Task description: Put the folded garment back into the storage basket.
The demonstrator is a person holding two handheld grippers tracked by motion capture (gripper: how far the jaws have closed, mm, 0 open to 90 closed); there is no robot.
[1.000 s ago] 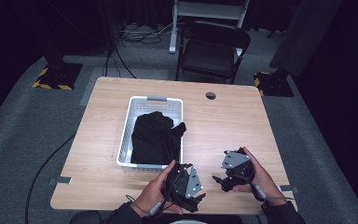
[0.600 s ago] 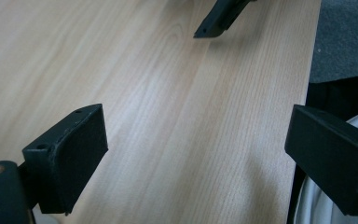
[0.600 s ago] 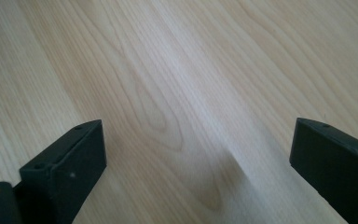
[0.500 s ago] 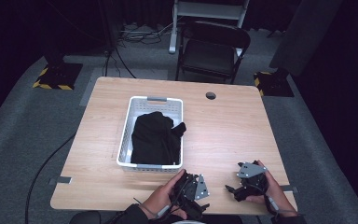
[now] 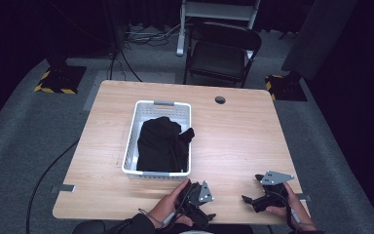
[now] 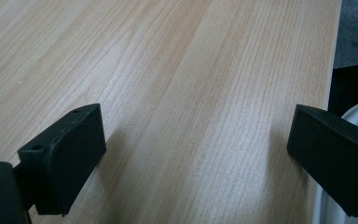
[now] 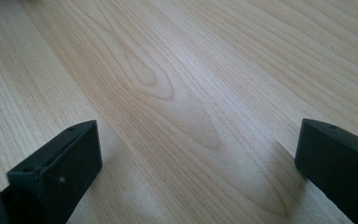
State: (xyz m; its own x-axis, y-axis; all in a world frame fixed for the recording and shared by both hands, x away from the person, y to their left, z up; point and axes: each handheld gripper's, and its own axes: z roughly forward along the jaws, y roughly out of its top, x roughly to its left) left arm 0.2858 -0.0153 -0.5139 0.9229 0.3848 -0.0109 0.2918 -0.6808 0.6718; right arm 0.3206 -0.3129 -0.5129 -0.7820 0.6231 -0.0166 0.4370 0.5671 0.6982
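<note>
**Basket ahead of the left gripper**

The basket (image 5: 131,146) sits on the table (image 5: 238,136) just ahead of the left gripper (image 5: 198,204), cloth (image 5: 160,144) inside it. The right gripper (image 5: 260,195) lies well to the basket's right, nearer the table's front edge.

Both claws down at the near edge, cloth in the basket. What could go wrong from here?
1. The left claw sits right at the table's near edge; a slip might drop it off.
2. The black cloth has a flap draped over the basket's right rim; a pull there may drag or tip the basket.
3. The basket stands close in front of the left claw, so a forward reach may knock its wall.
</note>
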